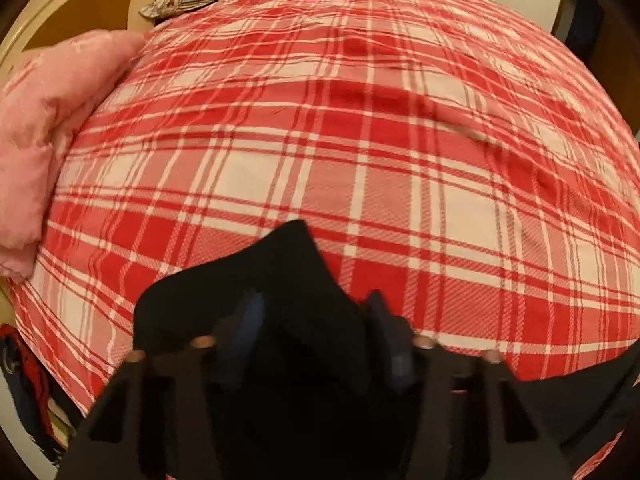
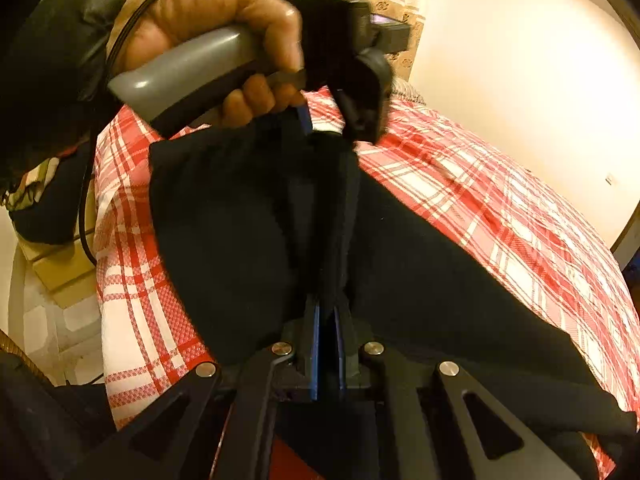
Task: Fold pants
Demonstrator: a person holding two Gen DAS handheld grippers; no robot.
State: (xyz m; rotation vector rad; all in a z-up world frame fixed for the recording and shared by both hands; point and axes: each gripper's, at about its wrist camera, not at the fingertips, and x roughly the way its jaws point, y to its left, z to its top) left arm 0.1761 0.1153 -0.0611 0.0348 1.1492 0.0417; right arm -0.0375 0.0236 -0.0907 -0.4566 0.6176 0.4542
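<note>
Pinching the black fabric pants (image 2: 224, 220) in both my right gripper (image 2: 328, 344) and left gripper (image 1: 316, 328), above the red-and-white plaid bedspread (image 1: 360, 140).

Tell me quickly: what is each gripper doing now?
Left gripper: shut on the black pants.
Right gripper: shut on the pants.

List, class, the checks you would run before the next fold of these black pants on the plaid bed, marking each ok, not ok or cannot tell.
1. Right tool shut on the pants: ok.
2. Left tool gripping the pants: ok, cloth sits between its fingers.
3. Plaid bedcover ahead free for laying down: ok.
4. Pink blanket off the landing area: ok, at the edge.
5. Legs aligned: cannot tell.
</note>
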